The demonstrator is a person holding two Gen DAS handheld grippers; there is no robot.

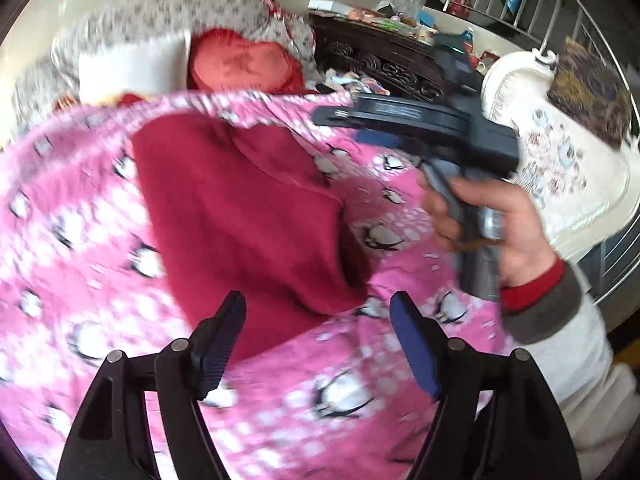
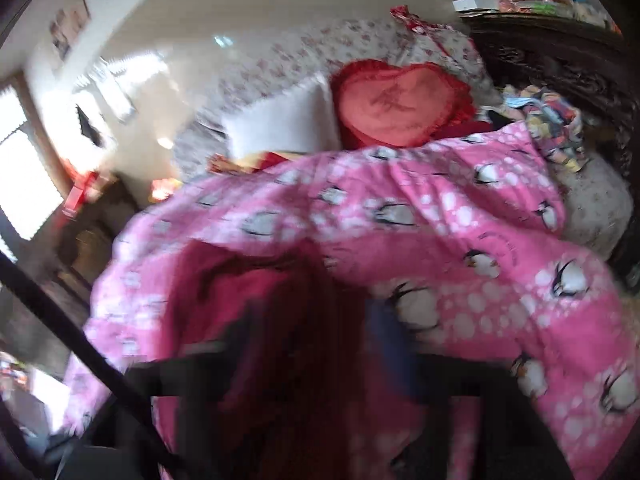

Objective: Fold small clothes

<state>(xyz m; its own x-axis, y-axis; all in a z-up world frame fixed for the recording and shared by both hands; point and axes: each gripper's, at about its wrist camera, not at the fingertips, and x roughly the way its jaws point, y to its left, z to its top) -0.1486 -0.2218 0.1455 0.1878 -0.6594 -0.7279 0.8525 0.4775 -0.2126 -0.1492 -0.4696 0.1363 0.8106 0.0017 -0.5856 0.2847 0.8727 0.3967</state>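
Pink penguin-print bedding (image 1: 80, 240) carries the dark red garment (image 1: 248, 208), lying near, folded over at least once — further folds may remain. Left gripper (image 1: 320, 344) gapes empty; right gripper (image 1: 404, 120) looks open too — its own view blurs.

the folded garment (image 1: 244, 216) is lying on the quilt (image 1: 80, 240), in the left wrist view just ahead of the left gripper (image 1: 320, 344). behind the quilt a pillow (image 1: 132, 66) and a heart cushion (image 1: 244, 64) are sitting side by side. right of the quilt an armchair (image 1: 560, 168) is standing, with the right gripper (image 1: 400, 120) hovering over the quilt's right part.
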